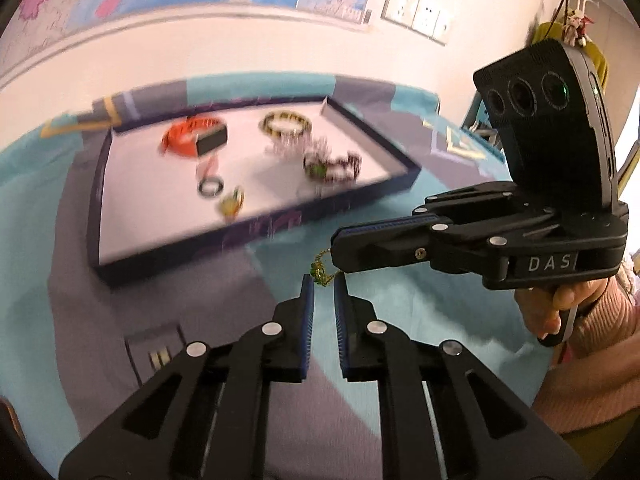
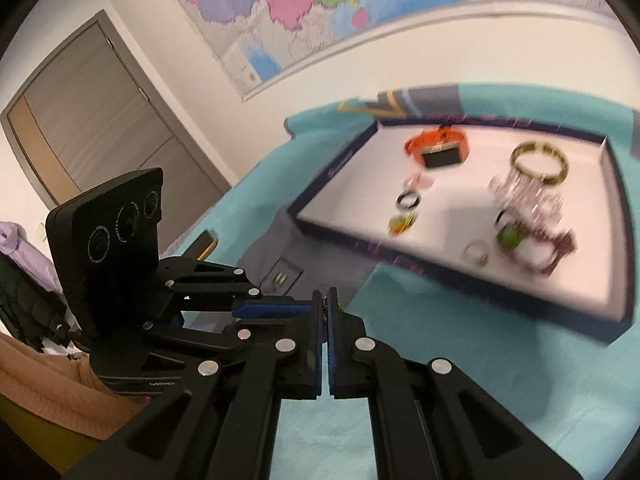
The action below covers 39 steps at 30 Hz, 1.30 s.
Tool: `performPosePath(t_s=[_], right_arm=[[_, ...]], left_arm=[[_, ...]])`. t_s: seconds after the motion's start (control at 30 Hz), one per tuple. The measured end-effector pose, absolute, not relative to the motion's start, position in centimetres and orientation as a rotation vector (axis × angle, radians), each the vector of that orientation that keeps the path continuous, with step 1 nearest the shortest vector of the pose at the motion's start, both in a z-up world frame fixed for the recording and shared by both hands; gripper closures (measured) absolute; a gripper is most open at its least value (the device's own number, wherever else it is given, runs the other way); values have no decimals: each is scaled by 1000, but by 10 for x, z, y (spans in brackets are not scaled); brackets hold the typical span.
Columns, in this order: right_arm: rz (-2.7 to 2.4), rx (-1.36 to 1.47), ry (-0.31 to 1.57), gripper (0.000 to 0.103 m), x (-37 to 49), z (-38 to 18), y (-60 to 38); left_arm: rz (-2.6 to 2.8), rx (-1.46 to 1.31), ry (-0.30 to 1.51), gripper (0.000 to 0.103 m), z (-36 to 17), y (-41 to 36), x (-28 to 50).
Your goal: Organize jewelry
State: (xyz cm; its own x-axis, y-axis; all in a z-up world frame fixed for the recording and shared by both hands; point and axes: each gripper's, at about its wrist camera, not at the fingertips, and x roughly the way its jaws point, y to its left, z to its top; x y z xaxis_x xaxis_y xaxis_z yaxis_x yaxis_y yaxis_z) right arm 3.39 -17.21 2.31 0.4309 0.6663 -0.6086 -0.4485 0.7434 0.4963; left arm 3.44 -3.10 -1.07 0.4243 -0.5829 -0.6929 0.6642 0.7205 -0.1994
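A dark-rimmed tray (image 1: 96, 200) with a white floor lies on a teal and grey cloth; it also shows in the right wrist view (image 2: 616, 184). In it lie an orange watch (image 1: 188, 138), a gold and black bangle (image 1: 285, 122), a beaded bracelet (image 1: 334, 166), a black ring (image 1: 210, 187) and more. My right gripper (image 1: 338, 250) is shut on a thin gold chain with a green stone (image 1: 320, 270), held in front of the tray. My left gripper (image 1: 324, 284) is slightly open, its fingertips on either side of the hanging chain. In the right wrist view the chain (image 2: 326, 305) shows between my right gripper's (image 2: 325, 300) shut jaws.
A wall with a map (image 2: 320, 8) and wall sockets (image 1: 416, 12) stands behind the table. A grey door (image 2: 108, 120) is at the left. A label patch (image 2: 282, 278) lies on the cloth in front of the tray.
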Motion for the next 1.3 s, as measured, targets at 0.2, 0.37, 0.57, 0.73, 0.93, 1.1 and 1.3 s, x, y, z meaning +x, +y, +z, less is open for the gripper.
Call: performPosePath(t_s=[0.2, 0.37, 0.57, 0.73, 0.93, 1.1, 1.3], right_arm=[[653, 293, 837, 102, 62, 32, -189], [610, 332, 859, 102, 87, 22, -199], [556, 359, 909, 102, 95, 2, -205], [482, 286, 905, 91, 86, 4, -206], [367, 190, 835, 65, 60, 17, -211], [279, 100, 806, 49, 39, 19, -210], [218, 47, 778, 25, 23, 17, -204]], left_arm=[[-767, 110, 794, 94, 4, -45, 68], [-748, 114, 805, 94, 6, -58, 89], [-712, 108, 859, 94, -4, -68, 105], [-695, 75, 869, 83, -7, -64, 104], [-594, 50, 803, 35, 1, -49, 87], [-539, 45, 763, 15, 6, -37, 68], [-455, 53, 732, 6, 10, -30, 51]])
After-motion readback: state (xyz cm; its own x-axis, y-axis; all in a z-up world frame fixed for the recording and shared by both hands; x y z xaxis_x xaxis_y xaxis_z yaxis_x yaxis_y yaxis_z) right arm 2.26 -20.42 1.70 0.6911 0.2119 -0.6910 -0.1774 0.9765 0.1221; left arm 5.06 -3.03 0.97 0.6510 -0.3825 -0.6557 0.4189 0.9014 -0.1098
